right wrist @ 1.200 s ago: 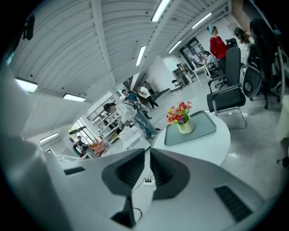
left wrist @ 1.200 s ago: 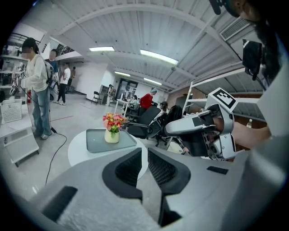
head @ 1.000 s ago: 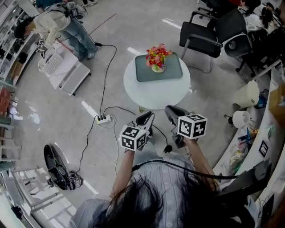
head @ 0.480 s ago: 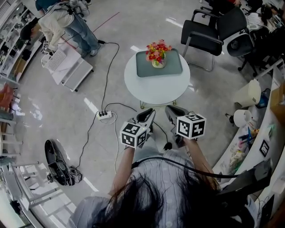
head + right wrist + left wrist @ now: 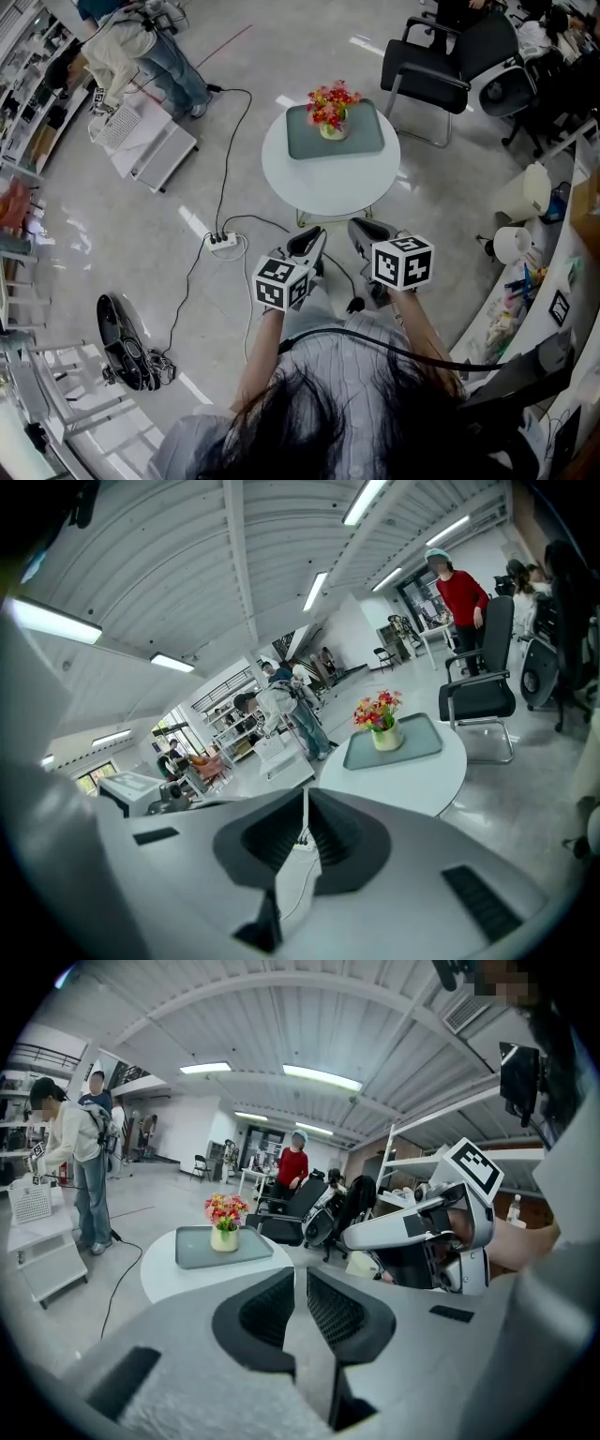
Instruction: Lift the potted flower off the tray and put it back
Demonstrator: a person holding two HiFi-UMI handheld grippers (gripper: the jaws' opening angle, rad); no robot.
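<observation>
The potted flower point(image 5: 330, 111) stands straight up on the grey tray point(image 5: 364, 142), on the round white table point(image 5: 328, 192). My left gripper point(image 5: 312, 240) and right gripper point(image 5: 364, 230) are both down near my body, well away from the table. Each has its fingers pressed close together, with nothing between them. This could be before the lift or after the put-back; I can't tell. Any grab should hold the pot, not the soft blooms, and keep it straight.

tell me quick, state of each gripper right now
left gripper: tongs closed, holding nothing
right gripper: tongs closed, holding nothing
</observation>
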